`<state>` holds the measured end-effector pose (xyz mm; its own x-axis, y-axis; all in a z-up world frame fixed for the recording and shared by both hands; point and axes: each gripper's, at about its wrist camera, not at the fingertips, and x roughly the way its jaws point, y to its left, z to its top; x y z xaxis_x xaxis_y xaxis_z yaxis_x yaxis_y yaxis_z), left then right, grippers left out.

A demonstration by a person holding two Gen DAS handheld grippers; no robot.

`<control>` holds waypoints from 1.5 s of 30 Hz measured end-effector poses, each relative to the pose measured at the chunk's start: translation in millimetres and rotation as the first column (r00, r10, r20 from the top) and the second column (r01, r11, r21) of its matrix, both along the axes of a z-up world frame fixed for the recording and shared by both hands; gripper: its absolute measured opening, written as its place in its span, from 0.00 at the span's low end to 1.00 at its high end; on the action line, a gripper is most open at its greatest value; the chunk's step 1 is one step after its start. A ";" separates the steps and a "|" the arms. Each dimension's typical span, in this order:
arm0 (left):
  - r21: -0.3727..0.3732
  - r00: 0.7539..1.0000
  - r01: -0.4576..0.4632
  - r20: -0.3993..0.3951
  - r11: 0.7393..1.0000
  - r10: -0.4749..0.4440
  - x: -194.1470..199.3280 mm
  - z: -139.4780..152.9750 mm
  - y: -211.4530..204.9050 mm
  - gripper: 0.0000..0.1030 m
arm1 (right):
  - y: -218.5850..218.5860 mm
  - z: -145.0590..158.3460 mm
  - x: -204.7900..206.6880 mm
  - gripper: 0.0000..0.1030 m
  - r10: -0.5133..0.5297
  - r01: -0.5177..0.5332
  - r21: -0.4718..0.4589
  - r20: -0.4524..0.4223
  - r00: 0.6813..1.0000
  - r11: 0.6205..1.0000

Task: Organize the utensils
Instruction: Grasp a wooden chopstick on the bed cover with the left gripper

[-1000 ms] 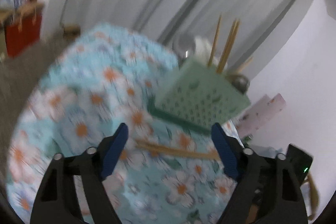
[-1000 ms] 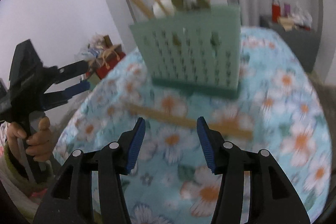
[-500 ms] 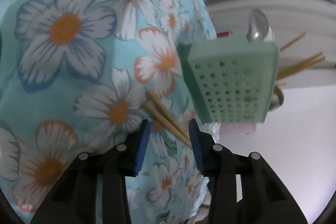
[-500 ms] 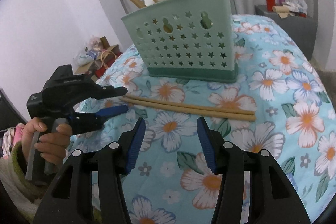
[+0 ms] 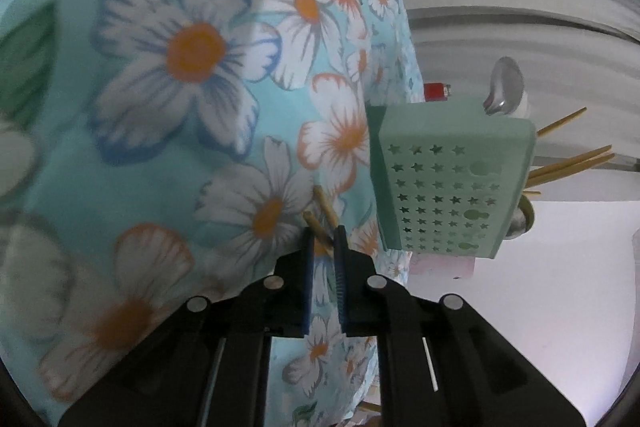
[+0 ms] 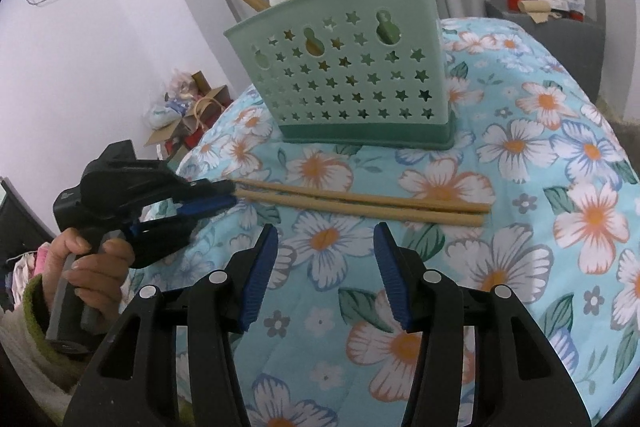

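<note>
A: Your left tool has just been closing, and now its blue pads pinch the near ends of the pair of chopsticks — you can see the tips poking out between the jaws in the left wrist view

B: And from your right side the left tool comes in low from the left, clamped on those same ends, your hand wrapped round its grip

A: The chopsticks lie flat on the floral tablecloth, side by side, just in front of the green star-punched utensil holder

B: That holder stands upright on the tabletop, with more chopsticks, a spoon and a ladle sticking out of its top

A: Your right tool hangs above the cloth, jaws spread, nothing between them, near the chopsticks but apart from them

B: In the left wrist view the holder sits to the right of your pinch, close by
</note>
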<state>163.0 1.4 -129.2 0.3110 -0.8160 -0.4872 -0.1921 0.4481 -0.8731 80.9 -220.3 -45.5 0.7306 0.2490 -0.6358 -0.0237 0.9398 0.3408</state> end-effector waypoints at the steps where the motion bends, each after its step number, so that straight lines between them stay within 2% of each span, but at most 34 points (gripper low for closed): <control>1: 0.004 1.000 -0.005 -0.002 1.000 0.005 -2.7 2.4 5.3 0.08 | 0.1 0.4 -0.1 0.46 0.002 -0.002 0.002 0.001 1.000 1.000; 8: 0.054 0.996 -0.090 -0.007 0.995 0.090 -4.8 11.9 45.4 0.08 | 3.6 1.2 -0.9 0.46 0.012 -0.012 0.003 0.007 1.000 1.000; 13: 0.028 0.995 -0.099 -0.030 0.995 0.100 -10.8 9.4 60.2 0.10 | 6.0 2.0 -1.0 0.46 0.016 -0.016 0.000 0.010 1.000 1.000; 15: 0.015 0.995 -0.097 -0.035 0.995 0.097 -11.6 8.0 60.0 0.20 | 5.9 2.6 -1.6 0.46 0.014 -0.014 0.000 0.012 1.000 1.000; 19: 0.007 0.996 -0.087 -0.031 0.996 0.087 -14.7 10.3 58.5 0.27 | 5.0 3.0 -1.9 0.46 0.011 -0.011 0.004 0.013 1.000 1.000; 36: 0.005 0.997 -0.040 -0.061 0.999 0.040 -24.8 7.3 48.4 0.30 | 6.6 3.3 -2.2 0.46 0.014 -0.014 0.009 0.014 1.000 1.000; 45: -0.003 0.998 0.007 -0.066 1.000 -0.007 -27.0 4.2 26.0 0.30 | 8.1 2.4 -3.9 0.46 0.016 -0.016 0.017 0.016 1.000 1.000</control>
